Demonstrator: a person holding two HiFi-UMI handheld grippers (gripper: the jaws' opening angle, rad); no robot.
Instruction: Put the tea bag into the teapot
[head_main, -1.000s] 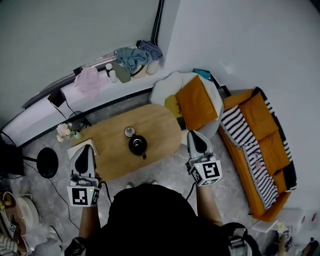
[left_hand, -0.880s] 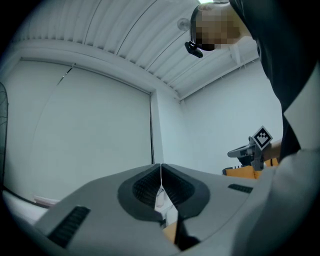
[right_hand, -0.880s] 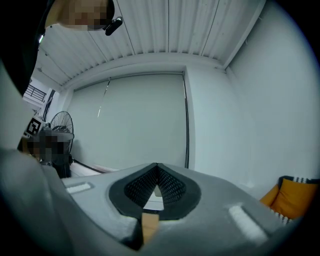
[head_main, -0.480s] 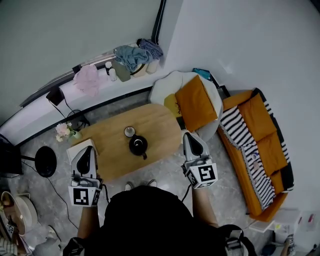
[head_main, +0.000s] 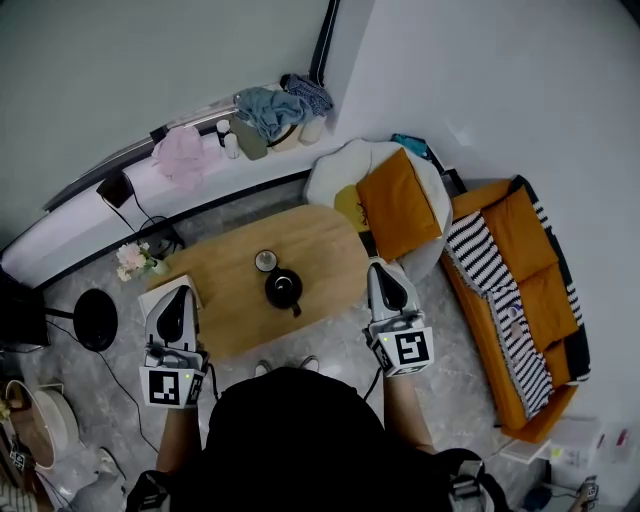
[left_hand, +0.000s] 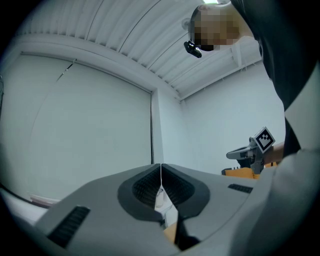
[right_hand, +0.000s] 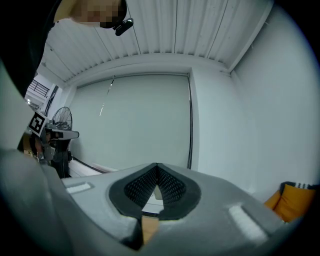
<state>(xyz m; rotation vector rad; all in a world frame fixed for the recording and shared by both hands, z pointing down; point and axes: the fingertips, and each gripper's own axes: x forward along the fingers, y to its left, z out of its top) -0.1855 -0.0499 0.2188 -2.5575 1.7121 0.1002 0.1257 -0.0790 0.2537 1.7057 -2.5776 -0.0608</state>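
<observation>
Right claw (head_main: 385, 270) has edged toward the table (head_main: 320, 250). It and left claw (head_main: 178, 292) are closed, empty. Teapot (head_main: 283, 289) waits untouched at twelve o'clock.

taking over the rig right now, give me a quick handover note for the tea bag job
Left gripper: jaws shut, nothing in them, held near the left end of the table.
Right gripper: jaws shut, empty, held by the table's right end.
Black teapot: stands mid-way along the oval wooden table, with a small round cup-like thing just behind it.
Tea bag: I can't pick it out in any view.
Done: nothing yet.
Left: find the tea bag, grip it, drop it into the teapot.
</observation>
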